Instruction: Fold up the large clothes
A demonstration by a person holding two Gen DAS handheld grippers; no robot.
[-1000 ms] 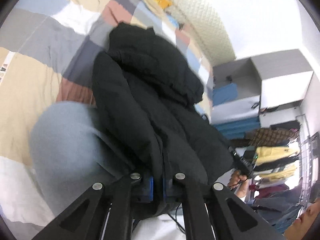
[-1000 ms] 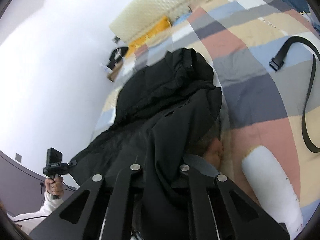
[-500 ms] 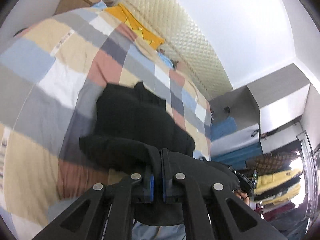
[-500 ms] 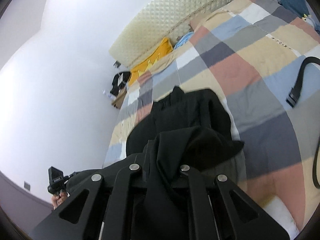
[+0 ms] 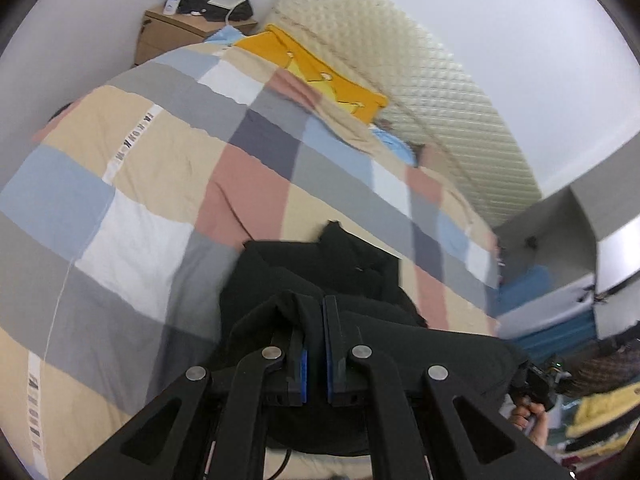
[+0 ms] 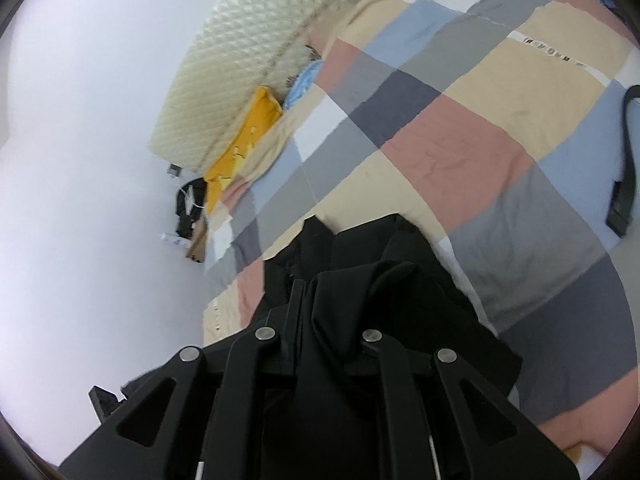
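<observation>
black jacket (image 5: 320, 264) now lifted off quilt (image 5: 140, 160)

Two wrist fisheyes, both looking along their fingers toward the head of the bed.

The left view sits low over the quilt (image 5: 132, 216) and faces the headboard (image 5: 404, 76), with the nightstand (image 5: 180, 28) far left. The right view is rolled sideways and aims at the same headboard (image 6: 256, 48) from the other side. Both share the black coat (image 5: 320, 264) close under the lens, the yellow pillow (image 6: 244, 136) and the quilt (image 6: 460, 128).
</observation>
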